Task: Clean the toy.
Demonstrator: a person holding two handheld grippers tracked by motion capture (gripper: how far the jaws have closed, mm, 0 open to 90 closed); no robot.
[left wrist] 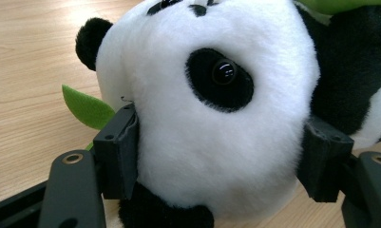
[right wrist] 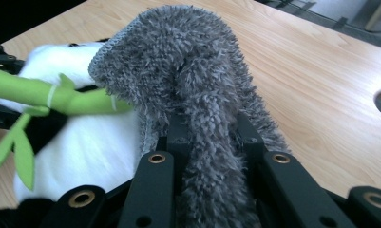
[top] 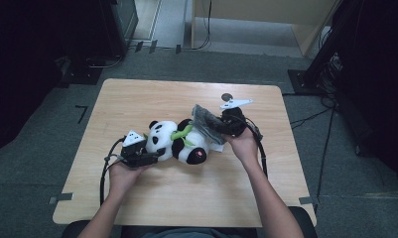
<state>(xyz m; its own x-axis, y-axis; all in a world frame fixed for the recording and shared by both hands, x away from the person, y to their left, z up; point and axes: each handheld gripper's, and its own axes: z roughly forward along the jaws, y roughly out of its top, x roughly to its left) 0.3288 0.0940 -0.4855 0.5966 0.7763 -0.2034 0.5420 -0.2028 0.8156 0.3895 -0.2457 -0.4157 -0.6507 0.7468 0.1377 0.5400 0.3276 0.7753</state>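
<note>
A plush panda (top: pixel 179 140) lies on its side on the wooden table (top: pixel 137 99), a green bamboo sprig (top: pixel 182 132) across its chest. My left gripper (top: pixel 149 157) is shut on the panda's white head (left wrist: pixel 212 118), one pad pressing into each side. A fuzzy grey cloth (top: pixel 206 121) hangs over the panda's right end, its free end draping onto the body. My right gripper (top: pixel 225 126) is shut on that grey cloth (right wrist: pixel 202 109), the bunched fabric pinched between its jaws, with the panda's white body (right wrist: pixel 88 147) and the bamboo sprig (right wrist: pixel 45 97) just to the left.
A small dark round mark (top: pixel 227 97) sits on the table behind the right gripper. Cables (top: pixel 305 119) and black stands (top: pixel 325 54) crowd the grey floor to the right and back. Bare wood lies in front of the panda and at the table's far left.
</note>
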